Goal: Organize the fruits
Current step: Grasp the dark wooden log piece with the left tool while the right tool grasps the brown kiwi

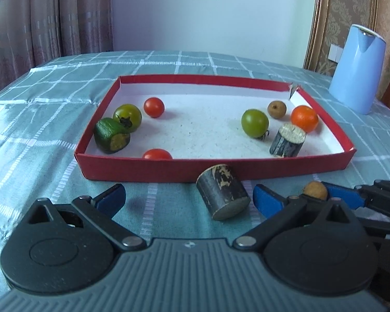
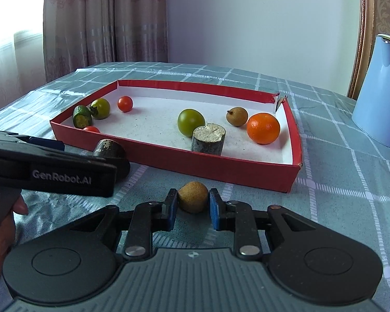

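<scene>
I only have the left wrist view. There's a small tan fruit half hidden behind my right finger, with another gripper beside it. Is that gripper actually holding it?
Observer: Yes. In the right wrist view the right gripper is shut on the tan fruit, one blue pad pressed on each side.
Operator: Is the fruit lifted or on the cloth?
Observer: Cannot say for sure; it sits low, just above the tablecloth, in front of the red tray's near wall.
Operator: Anything between it and the tray?
Observer: No, bare cloth only. The dark cylinder lies off to its left, partly behind the left gripper's arm.
Operator: Free space in the tray near it?
Observer: Yes, a bare patch behind the near wall, right of the upright grey cylinder.
</scene>
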Available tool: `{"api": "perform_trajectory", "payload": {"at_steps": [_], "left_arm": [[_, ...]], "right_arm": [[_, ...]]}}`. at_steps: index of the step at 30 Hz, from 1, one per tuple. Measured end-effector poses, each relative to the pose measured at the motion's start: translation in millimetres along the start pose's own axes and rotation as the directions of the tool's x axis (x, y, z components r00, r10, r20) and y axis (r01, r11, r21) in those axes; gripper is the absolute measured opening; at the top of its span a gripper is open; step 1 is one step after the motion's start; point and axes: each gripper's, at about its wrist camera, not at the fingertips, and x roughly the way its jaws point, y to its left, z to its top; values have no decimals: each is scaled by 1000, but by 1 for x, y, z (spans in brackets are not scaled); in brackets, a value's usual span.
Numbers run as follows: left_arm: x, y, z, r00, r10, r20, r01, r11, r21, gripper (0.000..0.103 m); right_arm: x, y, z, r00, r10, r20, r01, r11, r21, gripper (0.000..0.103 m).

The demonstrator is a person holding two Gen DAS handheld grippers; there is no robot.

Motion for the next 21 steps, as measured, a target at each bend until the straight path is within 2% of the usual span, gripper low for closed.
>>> {"api": "perform_trajectory", "payload": {"at_steps": [10, 17, 21], "left_arm": [[2, -1, -3, 1000, 21, -2, -21, 1000, 12, 101], [-2, -1, -5, 1000, -4, 16, 3, 999, 33, 86], [-2, -3, -6, 1000, -7, 18, 6, 999, 39, 85]], "right_arm": [[0, 1, 0, 1000, -3, 0, 3, 1000, -4, 25], [0, 0, 0, 1000, -3, 0, 3, 1000, -6, 25], [0, 1, 0, 1000, -3, 0, 3, 1000, -5, 25]]}}
